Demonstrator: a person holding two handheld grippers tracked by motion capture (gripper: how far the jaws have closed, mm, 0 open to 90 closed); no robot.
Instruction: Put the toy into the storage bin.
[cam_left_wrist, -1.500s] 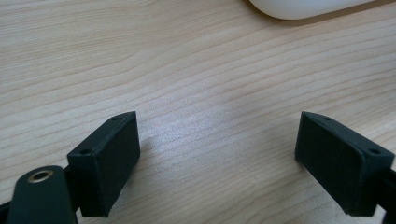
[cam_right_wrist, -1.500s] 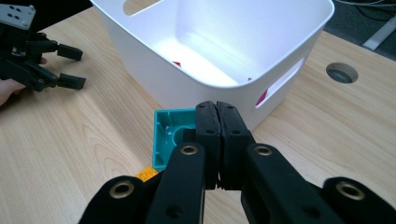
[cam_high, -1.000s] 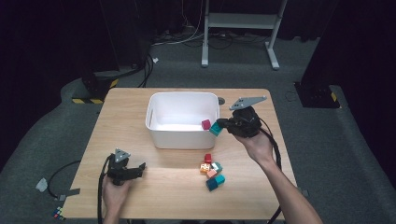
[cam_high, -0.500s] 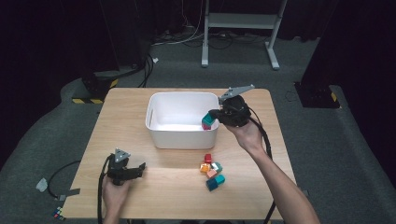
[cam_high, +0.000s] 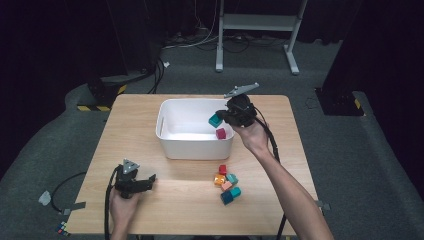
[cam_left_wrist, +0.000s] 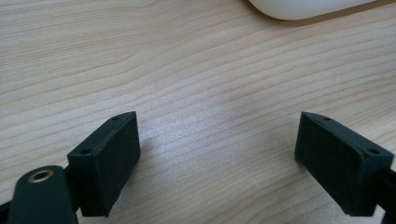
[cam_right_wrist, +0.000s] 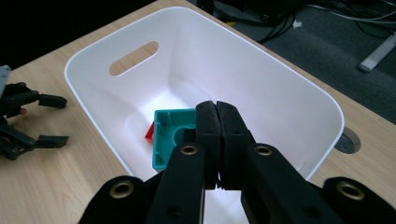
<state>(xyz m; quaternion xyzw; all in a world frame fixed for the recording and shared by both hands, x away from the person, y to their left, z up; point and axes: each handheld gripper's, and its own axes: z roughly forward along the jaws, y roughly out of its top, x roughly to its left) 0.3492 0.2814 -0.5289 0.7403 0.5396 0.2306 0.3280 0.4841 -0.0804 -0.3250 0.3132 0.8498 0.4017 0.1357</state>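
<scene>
one teal block above white bin

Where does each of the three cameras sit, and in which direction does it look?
High view: above the person's edge of the table, looking forward and down; both forearms, left gripper and right gripper show.
Left gripper view: on the left gripper, facing bare tabletop between its open jaws.
Right gripper view: on the right gripper, looking into the white bin; its jaws pinch a teal block.
Shared: all three views show the white bin.
</scene>
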